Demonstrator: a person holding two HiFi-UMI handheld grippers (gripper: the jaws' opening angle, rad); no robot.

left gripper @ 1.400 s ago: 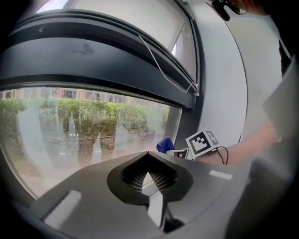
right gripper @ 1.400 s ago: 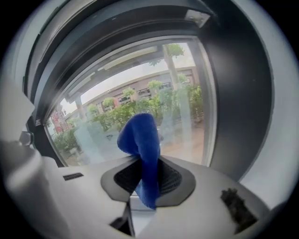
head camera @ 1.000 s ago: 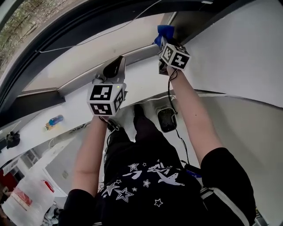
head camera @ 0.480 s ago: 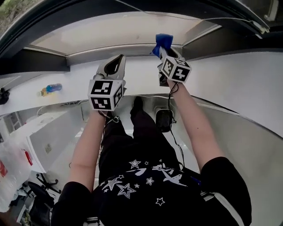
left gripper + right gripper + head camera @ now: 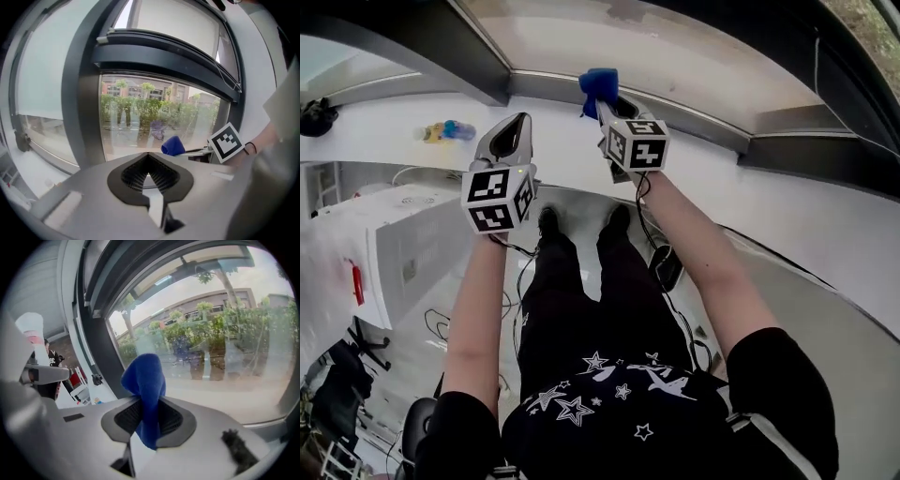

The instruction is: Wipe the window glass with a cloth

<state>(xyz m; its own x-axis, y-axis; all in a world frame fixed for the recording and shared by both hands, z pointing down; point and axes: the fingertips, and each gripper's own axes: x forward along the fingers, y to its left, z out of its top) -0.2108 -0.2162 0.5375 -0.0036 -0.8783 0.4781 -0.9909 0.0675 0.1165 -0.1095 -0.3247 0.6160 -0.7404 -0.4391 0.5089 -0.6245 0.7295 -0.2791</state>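
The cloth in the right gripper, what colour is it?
Solid blue cloth, clearest in the right gripper view.

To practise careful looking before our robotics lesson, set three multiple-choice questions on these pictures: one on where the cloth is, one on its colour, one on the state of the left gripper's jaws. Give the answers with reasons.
1. Where is the cloth?
A. On the windowsill
B. Pinched in the right gripper
C. On the floor

2. What colour is the cloth?
A. Red
B. White
C. Blue

3. How do the jaws of the left gripper stand?
A. Together, with nothing between them
B. Wide apart
C. Shut on a bottle

Answers:
1 B: the right gripper view shows the cloth squeezed between its jaws.
2 C: the cloth is blue in every view.
3 A: the left gripper view shows the jaw tips meeting with nothing between them.
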